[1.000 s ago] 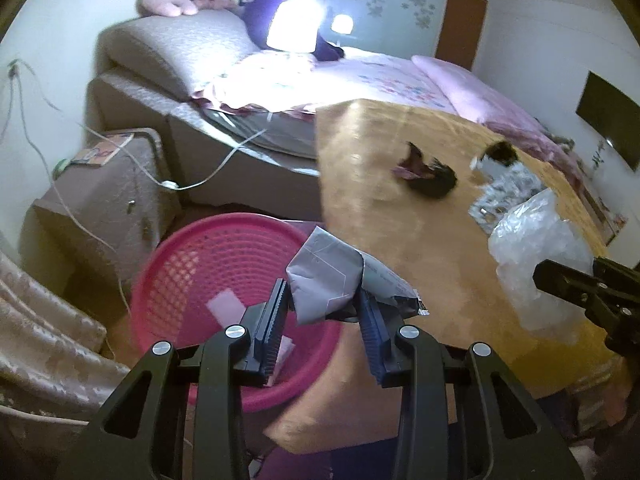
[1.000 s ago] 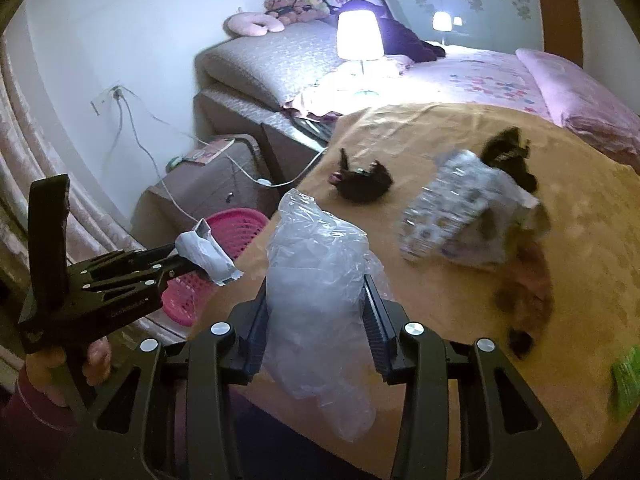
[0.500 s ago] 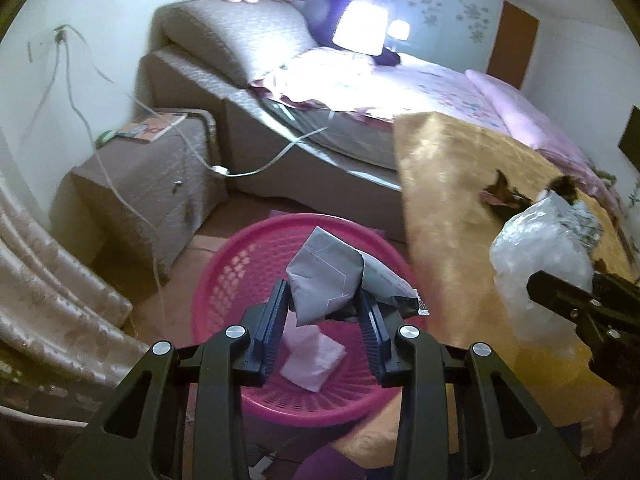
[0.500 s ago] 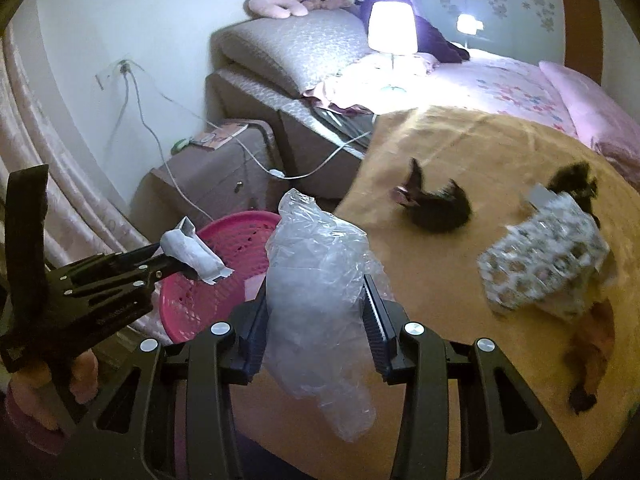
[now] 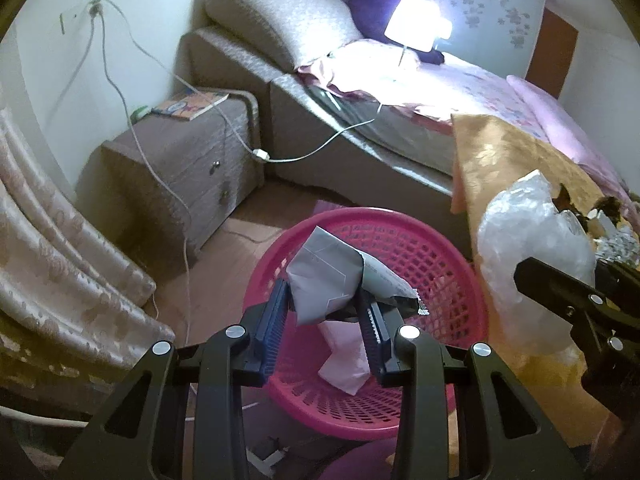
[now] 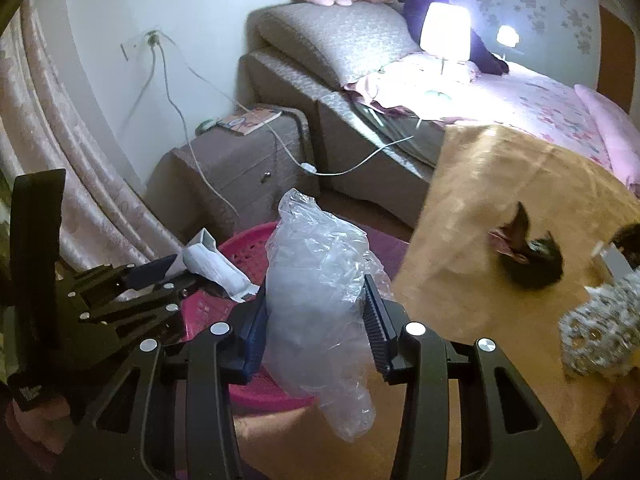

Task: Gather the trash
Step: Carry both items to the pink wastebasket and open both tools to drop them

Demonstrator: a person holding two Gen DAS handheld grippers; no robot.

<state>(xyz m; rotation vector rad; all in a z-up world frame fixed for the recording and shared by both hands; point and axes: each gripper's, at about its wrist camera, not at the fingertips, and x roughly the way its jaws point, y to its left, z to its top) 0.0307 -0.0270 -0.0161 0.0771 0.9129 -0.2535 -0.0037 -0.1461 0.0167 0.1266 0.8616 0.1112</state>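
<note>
My left gripper (image 5: 323,305) is shut on a crumpled grey-white paper wrapper (image 5: 326,276) and hangs right over the pink mesh basket (image 5: 456,280) on the floor. A pale crumpled paper (image 5: 344,364) lies inside the basket. My right gripper (image 6: 316,308) is shut on a clear crumpled plastic bag (image 6: 320,296), held at the table's left edge beside the basket (image 6: 240,244). From the right wrist, the left gripper (image 6: 168,270) with its wrapper (image 6: 214,266) shows at the left. In the left wrist view, the bag (image 5: 532,248) shows at the right.
The gold-clothed table (image 6: 500,200) carries a dark wrapper (image 6: 528,256) and a patterned packet (image 6: 600,328). A nightstand (image 5: 180,172) with trailing cables, a curtain (image 5: 60,272) and the bed (image 5: 360,120) with a lit lamp (image 5: 412,24) surround the basket.
Both grippers have swung left off the table toward the basket, keeping their loads. The wrapper went from the basket's near rim to above its middle, and the bag reached the table's edge.
</note>
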